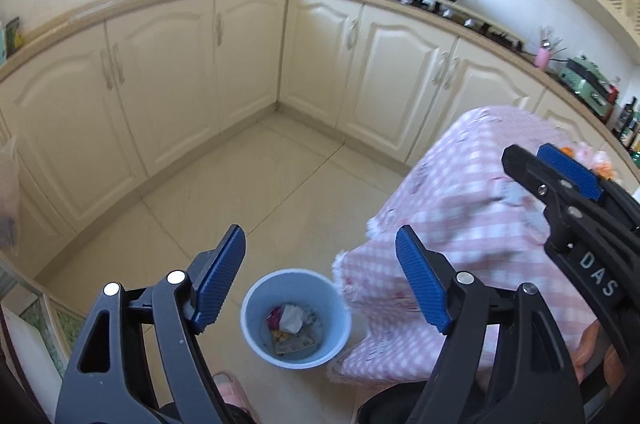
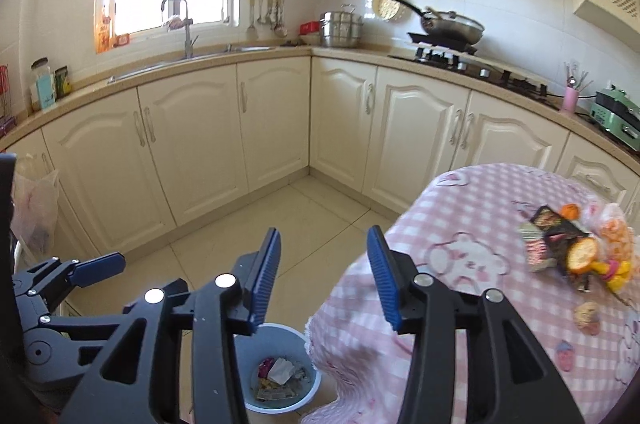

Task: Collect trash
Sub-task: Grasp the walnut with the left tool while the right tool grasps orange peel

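Note:
A light blue bin stands on the floor beside the pink checked table; it holds wrappers and crumpled paper. It also shows in the right wrist view. My left gripper is open and empty above the bin. My right gripper is open and empty, over the table's left edge. A pile of trash with a dark wrapper, orange peel and packets lies on the table at the right. A small crumpled piece lies nearer the front.
Cream cabinets run along the back and both sides under a counter with a sink and a stove with a pan. A plastic bag hangs at the left. A pink slipper shows near the bin.

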Motion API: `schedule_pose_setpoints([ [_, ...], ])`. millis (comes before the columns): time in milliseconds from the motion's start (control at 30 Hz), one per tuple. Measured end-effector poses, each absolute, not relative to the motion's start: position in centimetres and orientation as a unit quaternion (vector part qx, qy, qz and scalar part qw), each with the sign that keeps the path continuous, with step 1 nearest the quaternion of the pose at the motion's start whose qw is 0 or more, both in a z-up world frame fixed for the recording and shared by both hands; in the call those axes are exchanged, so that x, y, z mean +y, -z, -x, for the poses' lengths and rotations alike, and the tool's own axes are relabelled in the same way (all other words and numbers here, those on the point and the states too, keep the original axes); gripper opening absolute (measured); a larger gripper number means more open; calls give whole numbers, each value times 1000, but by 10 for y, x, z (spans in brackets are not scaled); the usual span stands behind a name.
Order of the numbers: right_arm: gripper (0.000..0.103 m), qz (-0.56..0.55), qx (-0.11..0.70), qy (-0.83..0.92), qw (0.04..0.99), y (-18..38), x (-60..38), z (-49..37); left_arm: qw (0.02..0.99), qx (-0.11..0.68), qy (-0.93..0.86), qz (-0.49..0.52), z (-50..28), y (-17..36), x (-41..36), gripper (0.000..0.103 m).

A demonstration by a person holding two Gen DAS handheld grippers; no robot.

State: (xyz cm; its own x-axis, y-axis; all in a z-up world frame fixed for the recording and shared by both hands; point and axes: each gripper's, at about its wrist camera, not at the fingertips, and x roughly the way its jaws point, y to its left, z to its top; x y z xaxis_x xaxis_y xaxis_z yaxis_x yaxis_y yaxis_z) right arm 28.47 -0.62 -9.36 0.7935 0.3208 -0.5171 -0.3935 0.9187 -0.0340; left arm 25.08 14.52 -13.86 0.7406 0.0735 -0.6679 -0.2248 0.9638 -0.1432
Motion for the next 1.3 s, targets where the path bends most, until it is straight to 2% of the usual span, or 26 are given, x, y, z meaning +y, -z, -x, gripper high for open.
schedule_pose_setpoints([
  [233, 48, 34, 244, -136, 960, 65, -95, -263, 940, 330, -31, 76, -245, 107, 79, 75],
  [467, 49, 1, 248, -54, 967, 67, -200, -250, 941, 332, 46, 41, -257, 94, -8, 75],
  [700, 49, -35, 272, 15, 962, 89, -293, -255, 929, 351, 112, 0, -283, 100, -95, 75],
  [967, 50, -74, 302, 27, 950, 109, -343, -273, 908, 390, 148, -39, -322, 121, -164, 73],
  [1100, 51, -71, 309, 28, 948, 110, -349, -280, 898, 407, 160, -47, -338, 130, -182, 62],
  [1167, 51, -70, 313, 25, 947, 111, -349, -284, 892, 418, 164, -45, -346, 136, -186, 48],
  [1200, 51, -69, 315, 24, 946, 111, -349, -287, 889, 423, 168, -42, -349, 137, -187, 32],
  [1233, 51, -69, 316, 23, 946, 111, -347, -288, 886, 427, 177, -35, -351, 139, -186, 23],
  [1300, 51, -64, 318, 19, 946, 110, -341, -291, 891, 416, 180, -19, -347, 135, -179, 23],
])
